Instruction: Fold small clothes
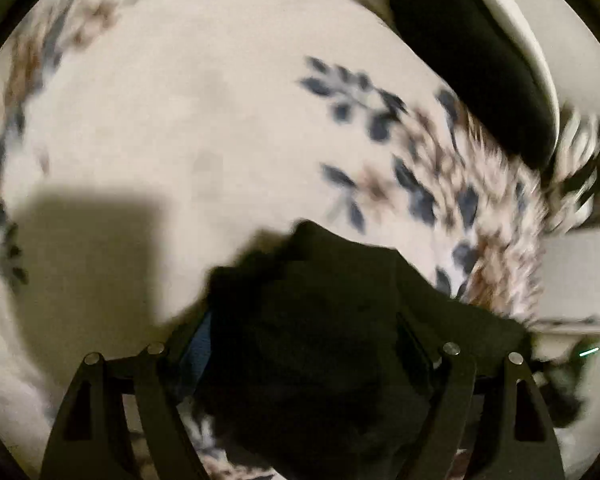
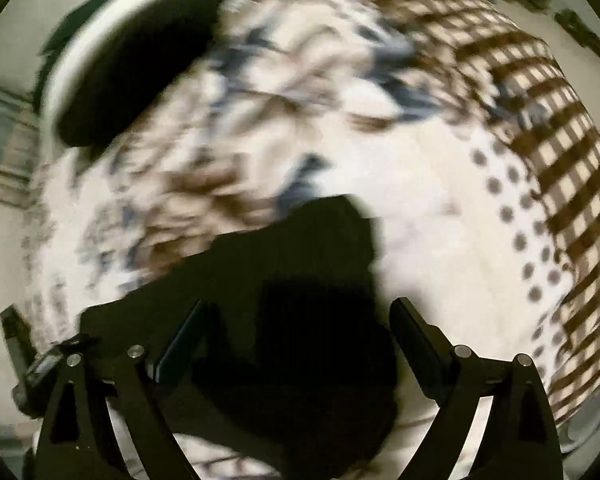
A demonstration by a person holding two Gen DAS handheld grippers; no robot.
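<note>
A small black garment (image 1: pixel 320 320) lies bunched on a white bedsheet with blue and brown flowers (image 1: pixel 180 100). In the left wrist view it fills the gap of my left gripper (image 1: pixel 304 332) and hides most of both fingers; the jaws stand wide apart. In the right wrist view the same black garment (image 2: pixel 292 280) lies between and under the fingers of my right gripper (image 2: pixel 300 320), whose jaws are wide apart. Both views are blurred by motion.
A white basket rim (image 1: pixel 540 60) holds more dark clothes (image 1: pixel 480 60) at the upper right; it also shows in the right wrist view (image 2: pixel 80 52). A brown checked blanket (image 2: pixel 540 120) and a dotted cloth (image 2: pixel 512 216) lie to the right.
</note>
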